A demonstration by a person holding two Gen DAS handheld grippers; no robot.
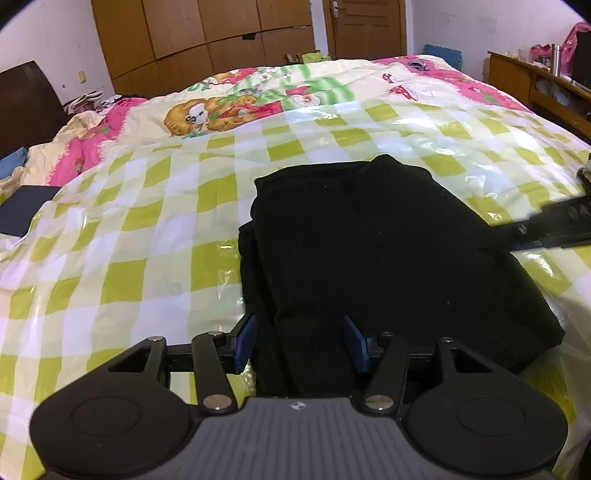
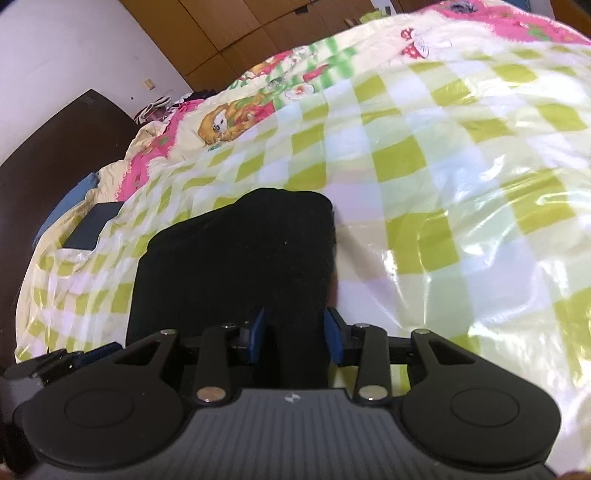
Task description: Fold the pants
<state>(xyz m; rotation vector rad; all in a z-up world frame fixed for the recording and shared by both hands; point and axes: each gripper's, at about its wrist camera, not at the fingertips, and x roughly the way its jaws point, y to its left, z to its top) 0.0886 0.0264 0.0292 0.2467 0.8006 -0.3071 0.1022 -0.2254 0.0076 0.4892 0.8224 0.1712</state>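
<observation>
The black pants [image 1: 388,251] lie folded into a thick bundle on the green-and-white checked plastic sheet [image 1: 147,229] that covers the bed. My left gripper [image 1: 301,341] straddles the near left edge of the bundle, blue pads either side of a fold of cloth, jaws fairly wide. My right gripper [image 2: 297,338] straddles the near right edge of the pants [image 2: 240,258], its blue pads close against the cloth. Part of the right gripper shows at the right edge of the left wrist view [image 1: 554,225].
A cartoon-print quilt [image 1: 229,103] lies beyond the sheet. A dark flat box [image 1: 26,210] and a blue cloth [image 1: 11,164] sit at the left by the dark headboard [image 1: 26,99]. A wooden wardrobe [image 1: 207,33], a door and a cluttered wooden desk [image 1: 535,81] stand behind.
</observation>
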